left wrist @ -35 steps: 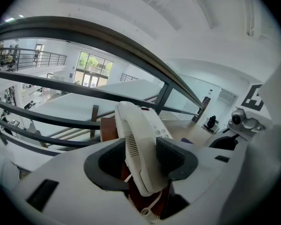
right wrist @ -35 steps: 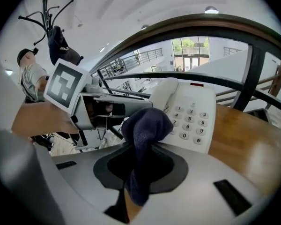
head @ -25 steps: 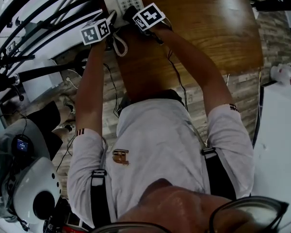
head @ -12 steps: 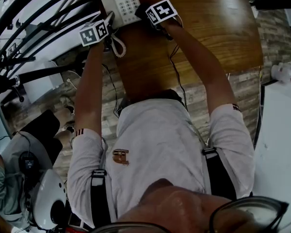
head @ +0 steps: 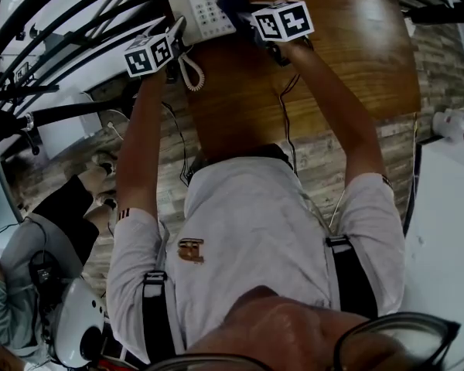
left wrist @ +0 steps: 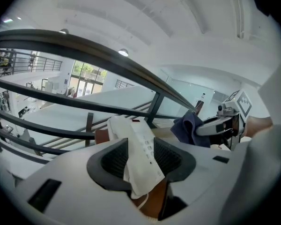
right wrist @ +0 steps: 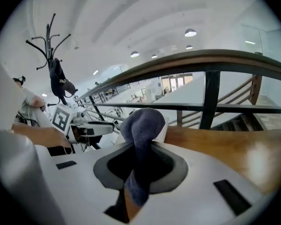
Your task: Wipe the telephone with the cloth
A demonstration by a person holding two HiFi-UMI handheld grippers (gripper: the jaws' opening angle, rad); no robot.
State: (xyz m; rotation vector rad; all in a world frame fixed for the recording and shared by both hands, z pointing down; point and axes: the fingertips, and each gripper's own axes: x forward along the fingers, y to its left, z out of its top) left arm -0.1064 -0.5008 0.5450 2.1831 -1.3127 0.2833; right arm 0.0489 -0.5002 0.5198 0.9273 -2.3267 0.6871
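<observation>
Top centre of the head view: the white telephone [head: 203, 8] sits at the upper left corner of the wooden bench [head: 348, 52]. The left gripper [left wrist: 141, 161] has just been closing its jaws, and the telephone's near end is wedged between them, pads seemingly pressed to its sides, so that looks like a steadying grasp. The right gripper [right wrist: 139, 165] is clenched on the blue-grey cloth [right wrist: 143, 125], which bunches up above the jaws just right of the keypad. Whether the cloth touches the telephone right now, I can't tell. I'd say a wiping pass is being set up. The next move calls for laying the cloth flat on the casing and sweeping across while the left grasp stops the telephone sliding.
</observation>
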